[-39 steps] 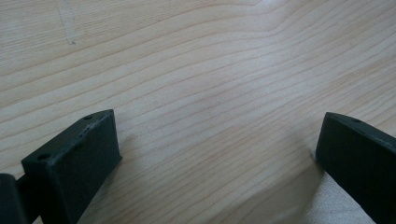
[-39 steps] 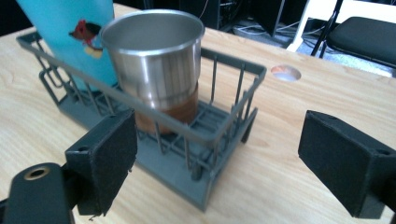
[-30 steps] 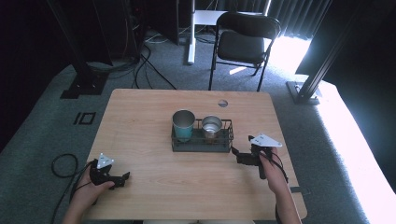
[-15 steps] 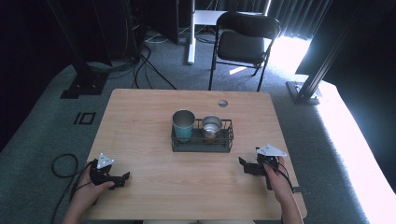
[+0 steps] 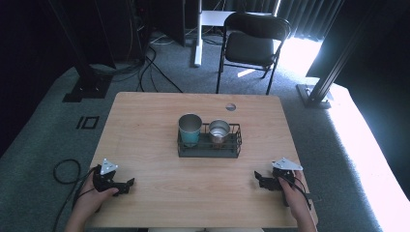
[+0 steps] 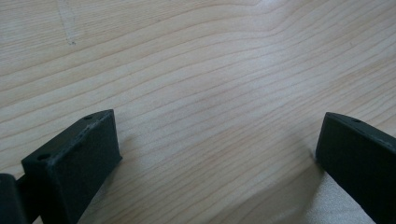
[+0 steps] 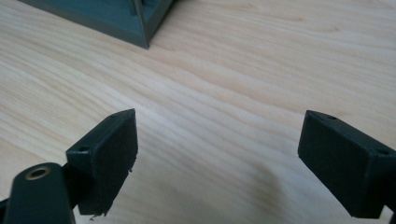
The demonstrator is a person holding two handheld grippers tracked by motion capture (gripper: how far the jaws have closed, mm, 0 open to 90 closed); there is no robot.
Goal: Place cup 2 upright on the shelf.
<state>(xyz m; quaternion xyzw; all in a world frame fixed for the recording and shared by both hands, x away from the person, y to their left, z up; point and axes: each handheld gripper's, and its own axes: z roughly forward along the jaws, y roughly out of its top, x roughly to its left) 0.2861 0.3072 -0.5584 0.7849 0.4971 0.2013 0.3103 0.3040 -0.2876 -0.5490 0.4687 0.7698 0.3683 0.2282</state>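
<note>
Resting low at the near edge of the table (image 5: pixel 145 125), both tongs stood wide with nothing between them: the left tongs (image 5: pixel 126 186) near the left corner, the right tongs (image 5: pixel 259 180) near the right. Well apart from both, at mid-table, the dark wire rack (image 5: pixel 209 147) held a teal cup (image 5: pixel 189 129) beside a steel cup (image 5: pixel 219 131). Any reach from there would, I judged, go best over the rail, straight down around one cup's rim, without nudging its neighbour.

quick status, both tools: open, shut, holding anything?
Left tool: open, holding nothing, jaws wide apart over bare table.
Right tool: open, holding nothing, short of the rack.
</note>
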